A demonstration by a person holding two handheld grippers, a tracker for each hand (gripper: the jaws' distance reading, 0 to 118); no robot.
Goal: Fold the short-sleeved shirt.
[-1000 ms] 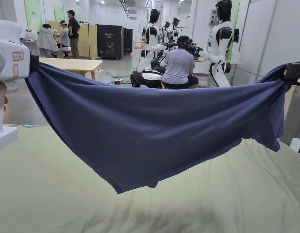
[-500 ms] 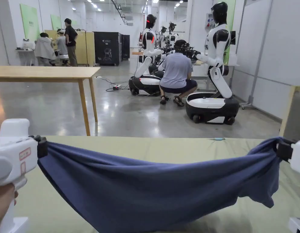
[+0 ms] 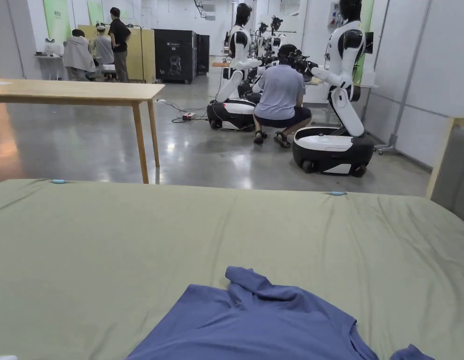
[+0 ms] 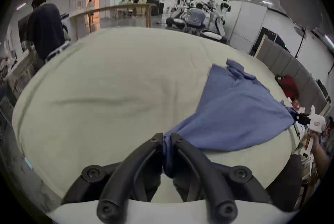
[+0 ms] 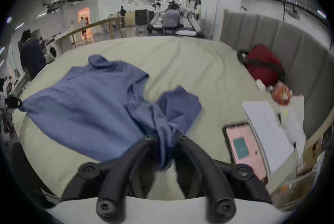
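The blue short-sleeved shirt (image 3: 268,323) lies spread on the pale green bed cover (image 3: 132,243), its far end reaching toward the middle of the bed. My left gripper (image 4: 166,139) is shut on one near corner of the shirt (image 4: 233,116), low over the cover. My right gripper (image 5: 165,135) is shut on the other near corner of the shirt (image 5: 86,101), with a sleeve bunched just beyond its jaws. The right gripper (image 4: 305,120) also shows far right in the left gripper view, and the left gripper (image 5: 13,101) at far left in the right gripper view.
A phone (image 5: 244,148), white papers (image 5: 267,130) and a red bag (image 5: 262,65) lie on the bed's right side by a grey padded headboard (image 5: 289,43). Beyond the bed stand a wooden table (image 3: 85,91), white robots (image 3: 338,117) and several people.
The shirt was held stretched in the air between both grippers; it has come down and now lies on the bed cover. Both grippers moved down and toward me, out of the head view.
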